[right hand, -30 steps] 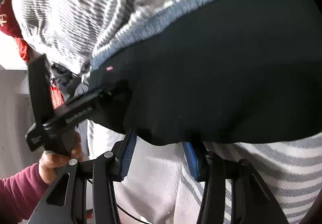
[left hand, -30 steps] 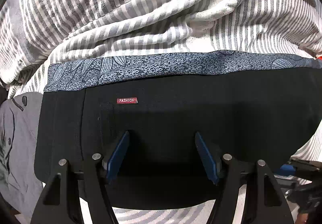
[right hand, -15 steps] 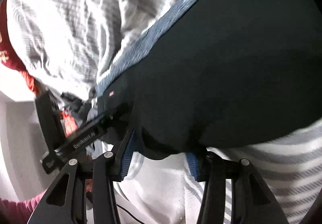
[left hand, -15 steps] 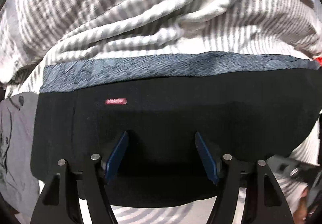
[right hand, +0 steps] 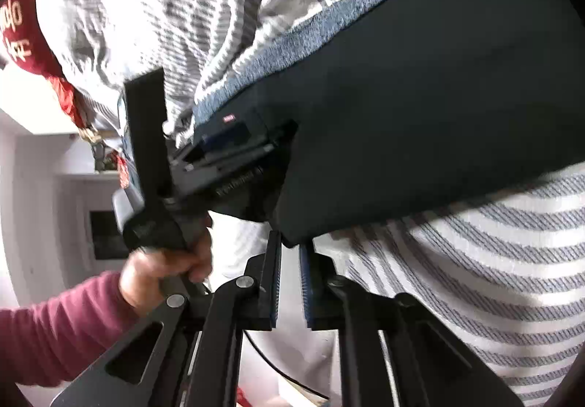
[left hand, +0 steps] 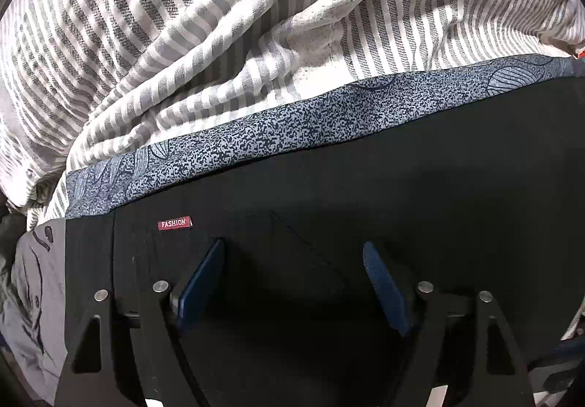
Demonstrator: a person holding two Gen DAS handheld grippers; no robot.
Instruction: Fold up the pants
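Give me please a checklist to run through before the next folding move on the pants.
1. Right hand-held gripper holds the pants: ok. Its jaws have just been closing and the corner sits pinched between the tips.
2. Left hand-held gripper is free: ok. Its jaws have just been opening, with the pads apart over the cloth.
3. Pants lie flat: ok, no big wrinkle in view.
4. Sheet is not caught in the right grip: cannot tell.
5. Pants lie clear of other clothes: not ok, a grey garment lies against their edge.
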